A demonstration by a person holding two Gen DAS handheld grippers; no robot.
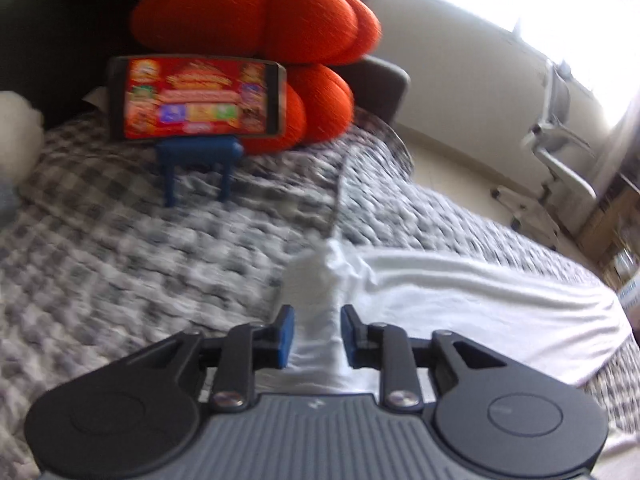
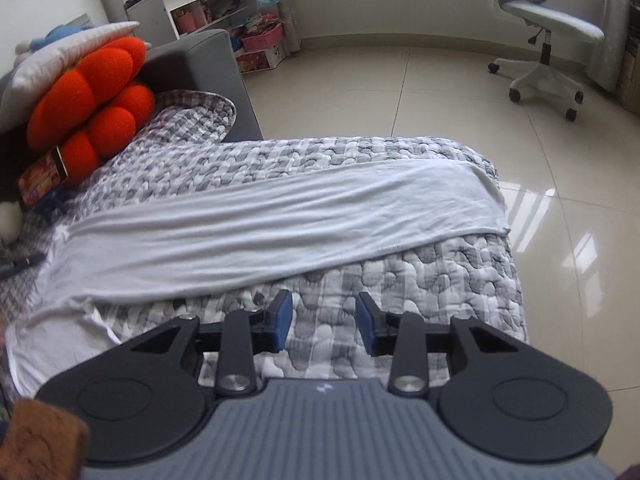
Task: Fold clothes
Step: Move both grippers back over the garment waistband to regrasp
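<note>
Phone, apparently, facing left view only

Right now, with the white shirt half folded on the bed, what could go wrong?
The white cotton shirt reaches the checked quilt's floor-side edge; a tug might slide it off. A bunched end sits between the left gripper's open jaws and could snag. The phone on its blue stand could get knocked.

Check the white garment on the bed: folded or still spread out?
Folded lengthwise. The white garment lies as a long narrow band across the checked quilt, layers doubled over with a hemmed edge along the near side. Not yet folded into a compact stack.
</note>
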